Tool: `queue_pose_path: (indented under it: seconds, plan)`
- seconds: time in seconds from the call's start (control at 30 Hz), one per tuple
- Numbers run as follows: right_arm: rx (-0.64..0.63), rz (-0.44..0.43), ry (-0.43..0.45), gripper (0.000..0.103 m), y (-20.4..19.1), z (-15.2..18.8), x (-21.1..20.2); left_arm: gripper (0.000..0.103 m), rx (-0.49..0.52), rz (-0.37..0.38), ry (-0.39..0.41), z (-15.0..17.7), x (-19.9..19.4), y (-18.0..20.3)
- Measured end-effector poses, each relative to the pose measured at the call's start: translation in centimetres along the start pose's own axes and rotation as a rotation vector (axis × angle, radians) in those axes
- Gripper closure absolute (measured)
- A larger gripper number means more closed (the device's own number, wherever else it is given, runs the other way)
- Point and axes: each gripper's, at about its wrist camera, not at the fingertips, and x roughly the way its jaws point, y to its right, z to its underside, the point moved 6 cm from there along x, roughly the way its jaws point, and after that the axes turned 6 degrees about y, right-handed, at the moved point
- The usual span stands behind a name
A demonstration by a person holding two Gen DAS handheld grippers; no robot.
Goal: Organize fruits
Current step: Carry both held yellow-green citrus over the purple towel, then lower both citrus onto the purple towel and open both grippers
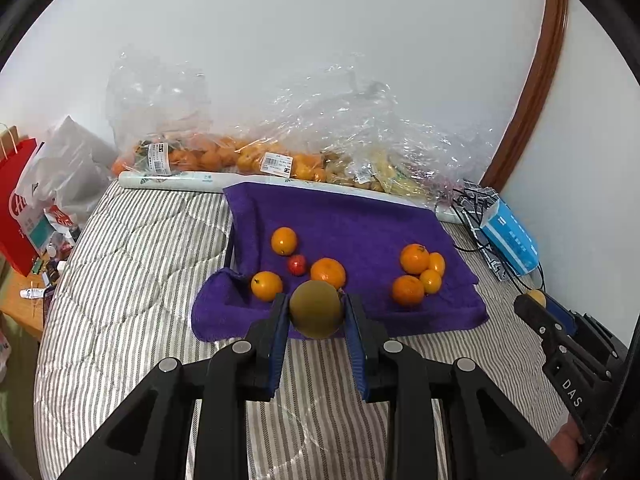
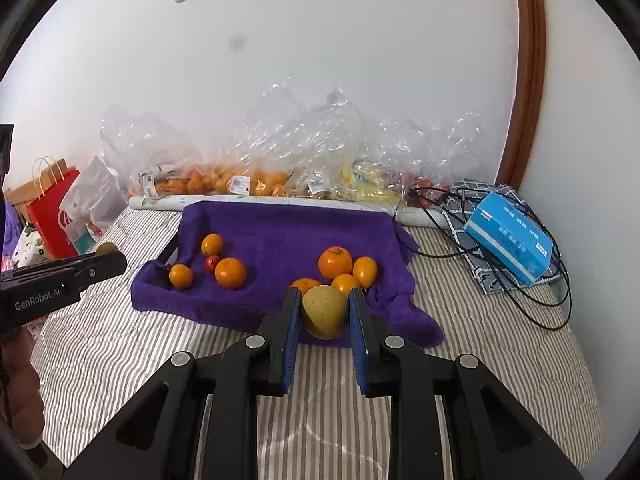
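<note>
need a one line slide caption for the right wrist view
Right gripper shut on a yellow-green fruit above a purple towel scattered with oranges.

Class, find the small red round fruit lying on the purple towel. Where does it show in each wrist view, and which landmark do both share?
Left wrist: small red round fruit, centre, among three oranges.
Right wrist: left of centre.
Shared landmark: purple towel.
</note>
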Motion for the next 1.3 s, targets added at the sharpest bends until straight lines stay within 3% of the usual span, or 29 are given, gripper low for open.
queue_pose_path:
  seconds: [0.43, 0.73, 1.0, 1.1, 1.17, 1.3]
  plan:
    - [0.006, -0.002, -0.022, 0.080, 0.2, -0.8, 3.9, 0.077, -0.009, -0.022, -0.029, -0.8, 4.1, -1.4]
    - [0.006, 0.026, -0.105, 0.080, 1.4, 1.6, 11.0, 0.077, -0.019, -0.034, -0.122, 0.3, 10.8, -1.9]
    - [-0.005, 0.009, -0.134, 0.078, 1.4, 2.8, 12.8, 0.075, 0.002, -0.052, -0.141, 0.5, 12.8, -1.6]
    - [0.004, 0.003, -0.129, 0.063, 1.5, 2.5, 12.5, 0.069, 0.008, -0.059, -0.152, 0.2, 12.1, -1.3]
    - [0.022, 0.000, -0.113, 0.057, 1.5, 2.1, 11.7, 0.058, 0.015, -0.060, -0.136, 0.0, 10.8, -1.0]
    - [0.063, -0.004, -0.080, 0.052, 1.7, 0.9, 8.9, 0.047, 0.037, -0.057, -0.086, -0.4, 7.0, 0.1]
